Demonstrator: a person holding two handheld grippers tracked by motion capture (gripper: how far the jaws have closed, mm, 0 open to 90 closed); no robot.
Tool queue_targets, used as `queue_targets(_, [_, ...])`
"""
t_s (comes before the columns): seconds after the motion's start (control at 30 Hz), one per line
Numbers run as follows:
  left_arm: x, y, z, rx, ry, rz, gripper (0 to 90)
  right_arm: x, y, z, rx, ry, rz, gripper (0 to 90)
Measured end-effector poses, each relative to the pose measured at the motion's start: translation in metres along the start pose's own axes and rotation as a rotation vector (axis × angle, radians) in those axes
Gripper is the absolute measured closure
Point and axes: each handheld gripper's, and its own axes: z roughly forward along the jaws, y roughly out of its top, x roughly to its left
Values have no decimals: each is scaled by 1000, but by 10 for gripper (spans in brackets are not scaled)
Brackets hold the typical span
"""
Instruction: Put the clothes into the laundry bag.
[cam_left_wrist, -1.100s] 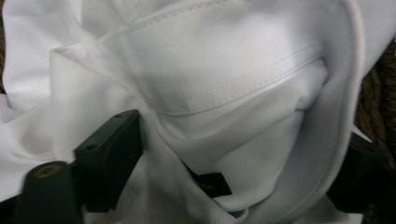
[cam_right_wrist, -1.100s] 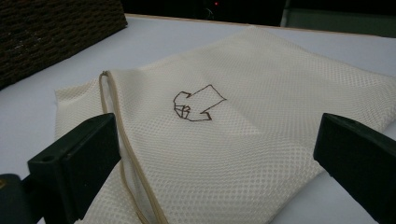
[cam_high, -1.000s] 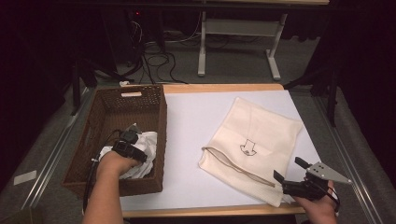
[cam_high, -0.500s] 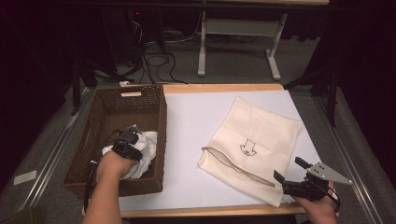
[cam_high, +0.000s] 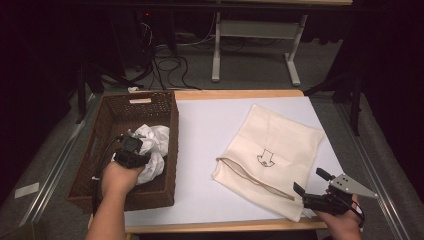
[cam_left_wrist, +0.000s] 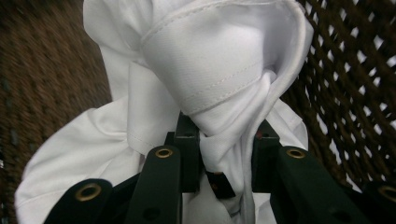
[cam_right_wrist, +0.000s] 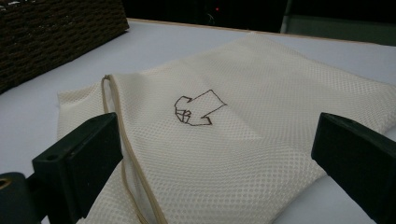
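Observation:
A white cloth (cam_high: 156, 139) lies bunched in the brown wicker basket (cam_high: 173, 125) at the table's left. My left gripper (cam_high: 135, 144) is inside the basket; its jaws have just been closing, and they are now shut on a fold of the cloth. In the left gripper view the white cloth (cam_left_wrist: 210, 60) is pinched between the jaws of the left gripper (cam_left_wrist: 224, 137) and rises above them. A cream mesh bag (cam_high: 275, 147) with a zipper and a small house drawing lies flat at the right. My right gripper (cam_high: 309, 181) stands open at its near corner, framing the mesh bag (cam_right_wrist: 261, 84).
The basket's wall (cam_left_wrist: 355, 70) stands close on the right of the held cloth. White table surface (cam_high: 210, 130) lies between basket and bag. A wooden table edge (cam_high: 225, 226) runs along the front. Cables and a desk frame (cam_high: 255, 40) are on the floor beyond.
The left gripper has closed on the white cloth and risen a little, pulling the cloth up into a taller bunch. The right gripper has stayed where it was.

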Motion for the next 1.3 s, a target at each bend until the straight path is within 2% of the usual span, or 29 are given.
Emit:
queue_targets(0.03, [0,0,0,0,0,0,717,0,0,0,0,0,0,25])
queue_targets(0.1, [0,-1,-6,-64,15,-8,716,0,0,0,-4,1,-2,25])
queue_targets(0.17, [0,-2,-12,-119,21,4,717,0,0,0,-4,0,1,25])
queue_targets(0.2, [-1,-4,-17,-164,26,13,717,0,0,0,-6,0,-4,25])
queue_targets(0.23, [-1,-4,-17,-164,26,13,717,0,0,0,-6,0,-4,25])
queue_targets(0.27, [-2,-5,-20,-199,33,19,717,0,0,0,-6,0,-3,25])
queue_targets(0.5, [-3,-10,-32,-328,64,29,716,1,0,1,-7,2,-13,26])
queue_targets(0.63, [-3,-14,-40,-415,79,21,716,1,0,2,-8,3,-9,26])
queue_targets(0.73, [-4,-17,-44,-461,87,27,716,1,0,2,-18,3,-15,26])
queue_targets(0.9, [-9,-20,-48,-514,111,63,715,4,0,2,-43,5,-19,25])
queue_targets(0.97, [-11,-22,-50,-539,136,74,715,4,0,2,-46,0,-28,25])
queue_targets(1.03, [-11,-23,-52,-564,130,69,715,4,-1,3,-41,-7,-31,24])
queue_targets(1.1, [-11,-24,-53,-580,143,72,715,5,-1,3,-44,-13,-34,24])
queue_targets(1.2, [-11,-27,-56,-620,133,74,715,6,-2,3,-41,-32,-45,23])
queue_targets(1.3, [-9,-26,-57,-622,117,67,715,6,-2,4,-44,-42,-55,23])
